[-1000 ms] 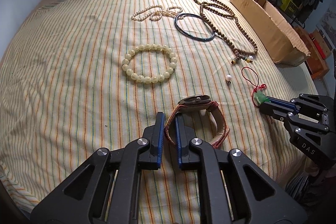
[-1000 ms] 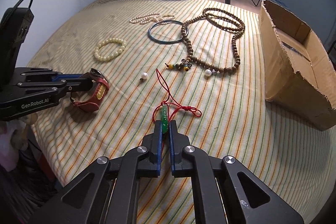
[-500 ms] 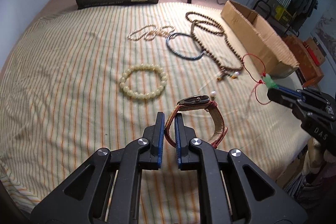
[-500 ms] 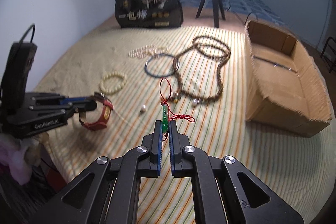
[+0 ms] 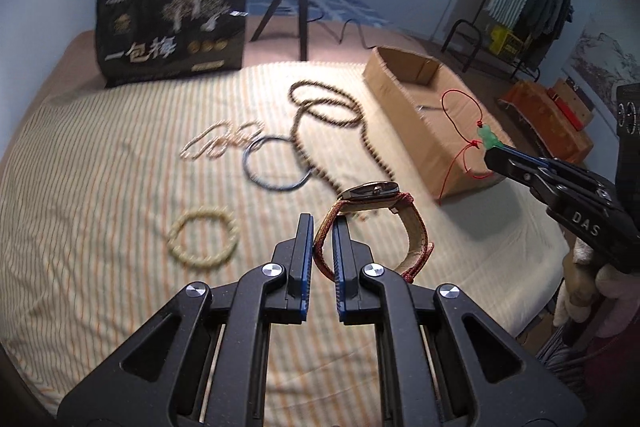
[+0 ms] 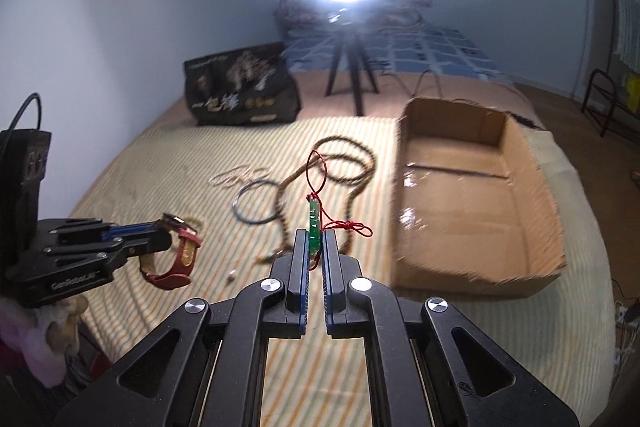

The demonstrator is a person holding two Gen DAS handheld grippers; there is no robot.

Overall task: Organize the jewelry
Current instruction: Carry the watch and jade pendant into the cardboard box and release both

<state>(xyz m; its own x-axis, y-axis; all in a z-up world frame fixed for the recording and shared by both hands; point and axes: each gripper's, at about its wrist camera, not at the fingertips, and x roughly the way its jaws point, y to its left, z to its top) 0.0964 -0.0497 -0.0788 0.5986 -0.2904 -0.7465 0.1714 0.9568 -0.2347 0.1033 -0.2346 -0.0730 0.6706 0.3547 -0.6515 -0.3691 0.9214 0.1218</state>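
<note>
Both grippers have come up off the striped cloth (image 5: 100,163) in the last second, each carrying 1 piece. The left gripper (image 5: 322,227) has its fingers pinched narrow on the strap of the watch (image 5: 376,191), which 1 second ago lay on the cloth and now hangs in the air on the near-left side of the cardboard box (image 6: 480,195). The right gripper (image 6: 315,243) is clamped on the green pendant (image 6: 313,223) — its red cord (image 6: 316,167) swings free, and it too was lying flat before. It now sits just left of the box's near corner, closer to the box than the watch is.

So 2 items are lifted and headed boxward; I judge the step in hand to be carrying them over the box rim and dropping them in. The box looks empty apart from a strip of shiny tape.

Left of the box and still on the cloth: the long brown bead necklace (image 5: 320,115), the dark bangle (image 5: 276,163), the pale bead chain (image 5: 220,143) and, farthest from the box, the cream bead bracelet (image 5: 202,241). The loose cord could snag the box edge.
</note>
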